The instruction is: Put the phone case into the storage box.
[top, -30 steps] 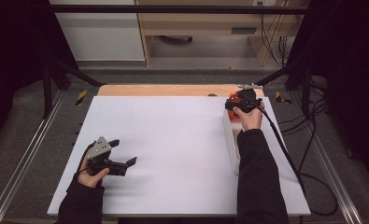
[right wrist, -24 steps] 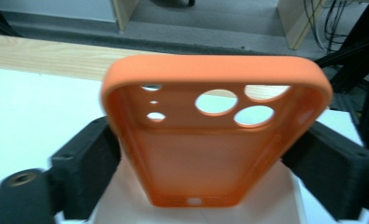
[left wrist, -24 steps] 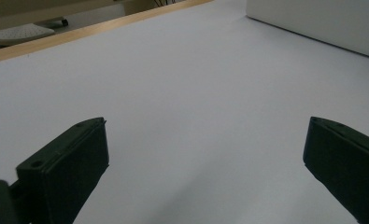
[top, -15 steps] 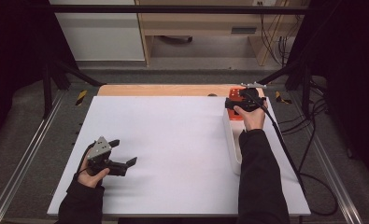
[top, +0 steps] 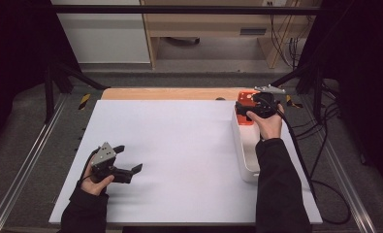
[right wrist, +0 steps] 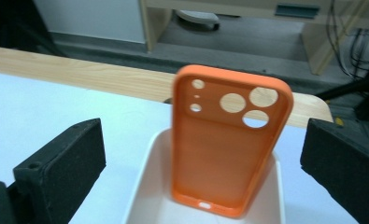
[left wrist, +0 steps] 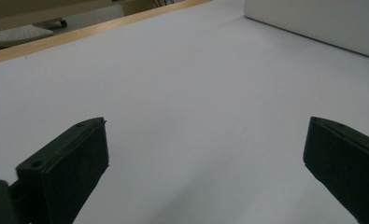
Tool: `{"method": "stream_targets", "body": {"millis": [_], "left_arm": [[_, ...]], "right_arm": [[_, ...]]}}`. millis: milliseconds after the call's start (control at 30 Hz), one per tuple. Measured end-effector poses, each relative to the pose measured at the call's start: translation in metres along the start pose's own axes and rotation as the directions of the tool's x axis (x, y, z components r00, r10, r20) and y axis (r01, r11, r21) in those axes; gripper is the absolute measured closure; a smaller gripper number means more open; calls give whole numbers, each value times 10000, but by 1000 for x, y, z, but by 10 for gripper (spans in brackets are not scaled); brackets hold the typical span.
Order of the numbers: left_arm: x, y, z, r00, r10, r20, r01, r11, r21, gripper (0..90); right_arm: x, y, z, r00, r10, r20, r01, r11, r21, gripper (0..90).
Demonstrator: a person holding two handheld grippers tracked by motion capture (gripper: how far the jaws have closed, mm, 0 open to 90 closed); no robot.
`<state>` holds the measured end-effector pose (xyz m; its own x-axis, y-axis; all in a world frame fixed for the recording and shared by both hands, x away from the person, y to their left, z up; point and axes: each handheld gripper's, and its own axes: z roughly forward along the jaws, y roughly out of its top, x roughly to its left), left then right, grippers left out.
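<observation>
In the high view, a white sheet (top: 179, 155) covers most of the desk (top: 169, 93), leaving a strip of pale wood bare along the far edge. Grey floor lies beyond, with a light wooden cabinet (top: 213, 24) and a white panel (top: 102, 34) at the back, black frame bars on both sides and cables (top: 325, 160) trailing off the desk's right edge. There are two grippers, one tray and one case. The left gripper (top: 129, 158) sits near the desk's near left corner, in a hand with a dark sleeve; it has a grey three-cornered plate on top, and its black jaws stand apart over bare sheet. The right gripper (top: 241, 108) hovers near the far right corner over the far end of a long white tray (top: 245, 160) with rounded corners. An orange case (top: 246, 99) shows just under it, at the tray's far end.

In the left gripper view, two matt black jaws stand wide apart with nothing between them. The sheet (left wrist: 182, 93) is smooth and plain; the tray's flat white wall (left wrist: 322, 23) crosses the top right corner.

In the right gripper view, the jaws have just been opening and now stand wide, clear of the case (right wrist: 229, 144). The case stands on its short end in the tray (right wrist: 140, 196), leaning away against the far wall. It is smooth orange, a rounded rectangle, with three large round holes and three small ones near its top and a slot at its bottom.
</observation>
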<state>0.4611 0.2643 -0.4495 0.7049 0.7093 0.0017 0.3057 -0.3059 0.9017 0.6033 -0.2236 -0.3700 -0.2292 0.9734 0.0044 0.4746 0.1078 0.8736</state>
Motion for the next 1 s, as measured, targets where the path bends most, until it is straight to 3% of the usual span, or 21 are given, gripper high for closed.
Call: {"method": "stream_targets", "body": {"millis": [200, 400, 633, 800, 1000], "left_arm": [[-1, 0, 1, 10000, 27, 24, -27, 10000, -2, 0], [-2, 1, 0, 10000, 43, 78, -42, 10000, -21, 0], [-3, 2, 0, 9998, 74, 191, -73, 10000, -63, 0], [-4, 2, -1, 9997, 41, 251, -38, 9999, -138, 0], [-5, 3, -1, 9994, 22, 340, -14, 9997, -233, 0]], "right_arm": [[8, -1, -23, 9956, -344, -876, 300, 9982, -513, 5], [17, -7, -48, 9793, -911, -1808, 740, 9923, -993, 5], [26, -19, -78, 9434, -1613, -2898, 1191, 9802, -1579, 4], [29, -32, -93, 9051, -2264, -3600, 1635, 9667, -1967, 4], [25, -51, -107, 8767, -2538, -4087, 1705, 9583, -2293, 4]]}}
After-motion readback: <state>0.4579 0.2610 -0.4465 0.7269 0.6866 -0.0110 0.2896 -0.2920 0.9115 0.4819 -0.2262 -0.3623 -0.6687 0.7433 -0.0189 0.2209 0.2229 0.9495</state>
